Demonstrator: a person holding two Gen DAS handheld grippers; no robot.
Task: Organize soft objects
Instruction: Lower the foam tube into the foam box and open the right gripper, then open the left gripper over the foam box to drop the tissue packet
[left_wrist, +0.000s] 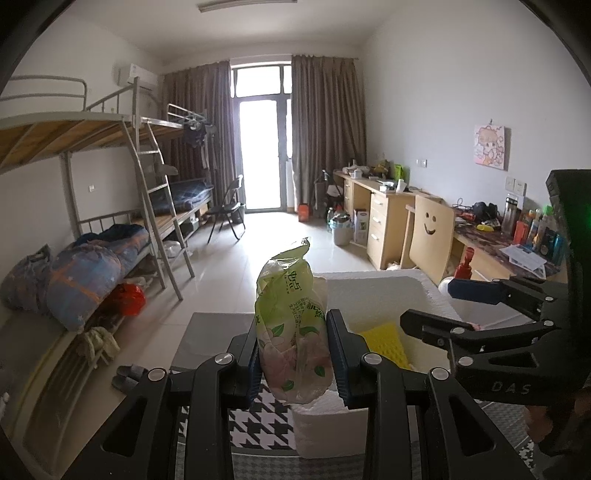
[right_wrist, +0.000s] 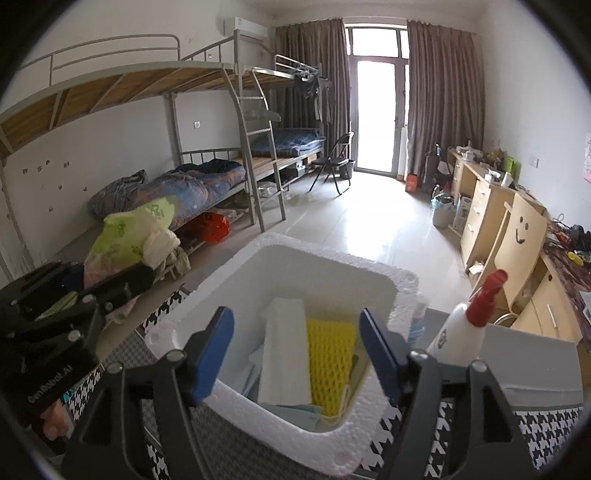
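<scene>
My left gripper (left_wrist: 293, 350) is shut on a green and pink plastic tissue pack (left_wrist: 291, 321), held upright above the left rim of a white foam box (left_wrist: 369, 288). The pack also shows in the right wrist view (right_wrist: 125, 240) at the left, in the left gripper (right_wrist: 92, 295). My right gripper (right_wrist: 295, 343) is open and empty over the foam box (right_wrist: 384, 280). It shows in the left wrist view (left_wrist: 439, 306) at the right. Inside the box lie a yellow foam net (right_wrist: 330, 362), a white foam pad (right_wrist: 284, 354) and pale blue cloths (right_wrist: 295, 410).
A white spray bottle with a red nozzle (right_wrist: 461, 328) stands right of the box beside a grey board (right_wrist: 535, 354). A houndstooth cloth (left_wrist: 258, 424) covers the table. Bunk beds (right_wrist: 207, 177) stand on the left, desks and a smiley chair (right_wrist: 517, 236) on the right.
</scene>
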